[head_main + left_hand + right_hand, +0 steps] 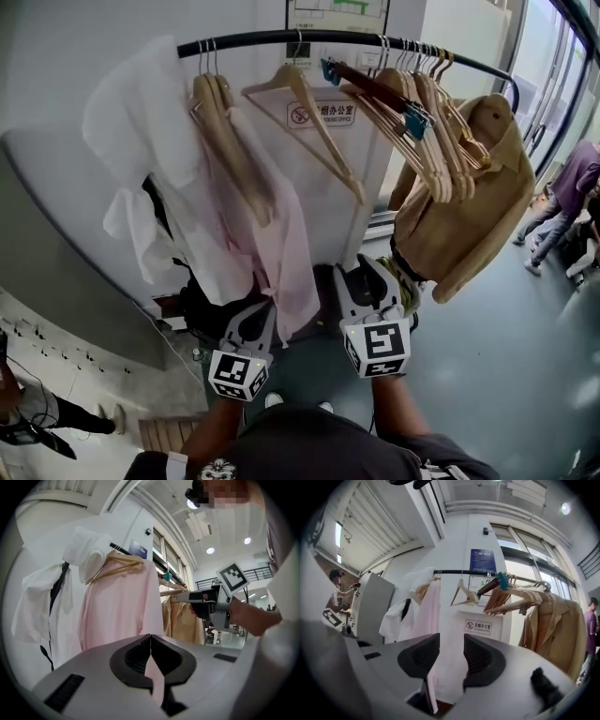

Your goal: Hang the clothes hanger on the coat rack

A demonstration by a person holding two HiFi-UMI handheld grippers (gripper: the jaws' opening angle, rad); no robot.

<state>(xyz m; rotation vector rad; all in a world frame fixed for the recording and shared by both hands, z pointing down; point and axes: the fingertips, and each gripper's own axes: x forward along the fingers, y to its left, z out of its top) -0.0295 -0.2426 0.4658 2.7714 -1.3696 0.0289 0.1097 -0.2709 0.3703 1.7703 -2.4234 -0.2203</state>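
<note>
A black rail (281, 37) of the coat rack runs across the top. A pink garment (272, 244) hangs from it on a wooden hanger (230, 131). An empty wooden hanger (309, 122) hangs to its right. My left gripper (265, 305) is shut on the lower edge of the pink garment; pink cloth (154, 677) shows pinched between its jaws (150, 639). My right gripper (367, 272) stands open below the rack, level, nothing between its fingers (451, 641). It faces the rail (454, 572) and the empty hanger (464, 595).
A white garment (141, 122) hangs at the left end. Several wooden hangers (422, 122) and a tan jacket (469, 206) crowd the right end. A white post with a sign (319, 114) stands behind. A person (562, 197) stands at far right, another (28, 412) at lower left.
</note>
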